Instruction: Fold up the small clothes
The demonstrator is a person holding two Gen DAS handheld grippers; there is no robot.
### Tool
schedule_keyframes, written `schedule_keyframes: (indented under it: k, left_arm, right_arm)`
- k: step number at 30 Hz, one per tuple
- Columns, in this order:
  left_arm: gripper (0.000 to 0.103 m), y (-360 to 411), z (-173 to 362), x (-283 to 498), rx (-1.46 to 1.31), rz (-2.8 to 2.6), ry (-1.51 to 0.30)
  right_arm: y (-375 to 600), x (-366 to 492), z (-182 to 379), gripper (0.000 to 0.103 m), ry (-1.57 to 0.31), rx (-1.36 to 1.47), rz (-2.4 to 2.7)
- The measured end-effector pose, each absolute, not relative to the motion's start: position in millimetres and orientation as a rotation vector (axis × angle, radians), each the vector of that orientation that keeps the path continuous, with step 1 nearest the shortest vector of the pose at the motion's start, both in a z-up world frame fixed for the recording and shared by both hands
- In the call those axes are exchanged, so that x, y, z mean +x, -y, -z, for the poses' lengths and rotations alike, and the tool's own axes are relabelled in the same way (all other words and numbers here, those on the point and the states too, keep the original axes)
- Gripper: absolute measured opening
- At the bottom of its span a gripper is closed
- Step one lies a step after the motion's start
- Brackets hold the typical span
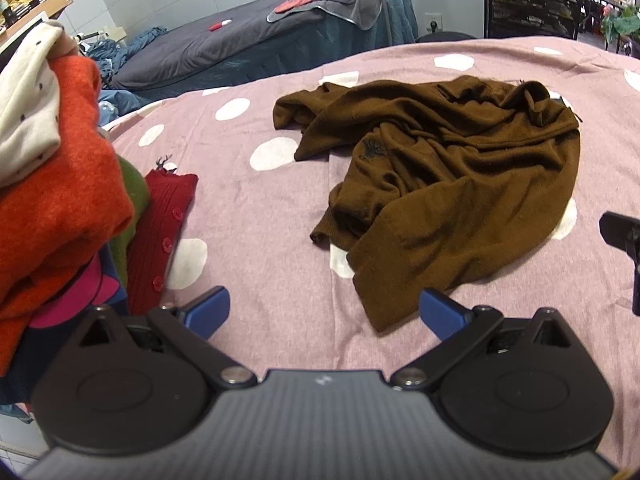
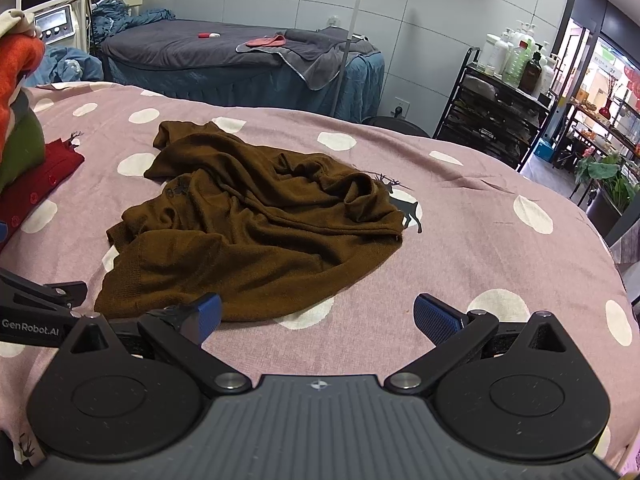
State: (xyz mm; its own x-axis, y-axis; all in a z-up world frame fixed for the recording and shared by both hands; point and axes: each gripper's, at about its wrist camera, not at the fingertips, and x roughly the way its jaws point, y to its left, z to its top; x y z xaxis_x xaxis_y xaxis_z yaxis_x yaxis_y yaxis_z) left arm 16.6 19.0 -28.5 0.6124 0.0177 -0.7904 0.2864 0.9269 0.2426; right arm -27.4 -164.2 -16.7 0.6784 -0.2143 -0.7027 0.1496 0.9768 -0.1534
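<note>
A crumpled brown sweater (image 1: 452, 184) lies on the pink dotted bedsheet (image 1: 272, 240); it also shows in the right wrist view (image 2: 256, 224). My left gripper (image 1: 324, 314) is open and empty, just short of the sweater's near hem. My right gripper (image 2: 318, 318) is open and empty, its left blue fingertip (image 2: 208, 316) at the sweater's near edge. Part of the right gripper shows at the right edge of the left wrist view (image 1: 624, 248). Part of the left gripper shows at the left edge of the right wrist view (image 2: 36, 308).
A stack of folded clothes (image 1: 60, 184), orange, green, red and white, stands at the left on the sheet (image 2: 480, 240); it also shows in the right wrist view (image 2: 20, 128). A grey massage bed (image 2: 224, 52) stands behind. A shelf with bottles (image 2: 516, 92) is at the right.
</note>
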Motion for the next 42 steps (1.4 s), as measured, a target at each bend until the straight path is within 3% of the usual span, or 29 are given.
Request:
schedule_keyframes:
  k: [21, 33, 35, 37, 40, 42]
  left_arm:
    - [0.103, -27, 58, 27, 0.343, 0.225, -0.897]
    - [0.102, -47, 70, 36, 0.329, 0.3, -0.799]
    - [0.094, -49, 75, 41, 0.347, 0.305, -0.785]
    - [0.078, -54, 80, 50, 0.329, 0.327, -0.796]
    - [0.062, -63, 87, 68, 0.235, 0.389, -0.816]
    - [0.06, -65, 91, 80, 0.201, 0.416, -0.82]
  right_arm:
    - [169, -25, 36, 0.103, -0.802, -0.065, 0.192]
    - [188, -25, 53, 0.103, -0.744, 0.042, 0.128]
    - [189, -25, 58, 0.103, -0.74, 0.05, 0.117]
    - [189, -23, 64, 0.103, -0.742, 0.053, 0.098]
    - [188, -18, 69, 0.103, -0.744, 0.07, 0.057]
    - [187, -13, 70, 0.103, -0.741, 0.099, 0.034]
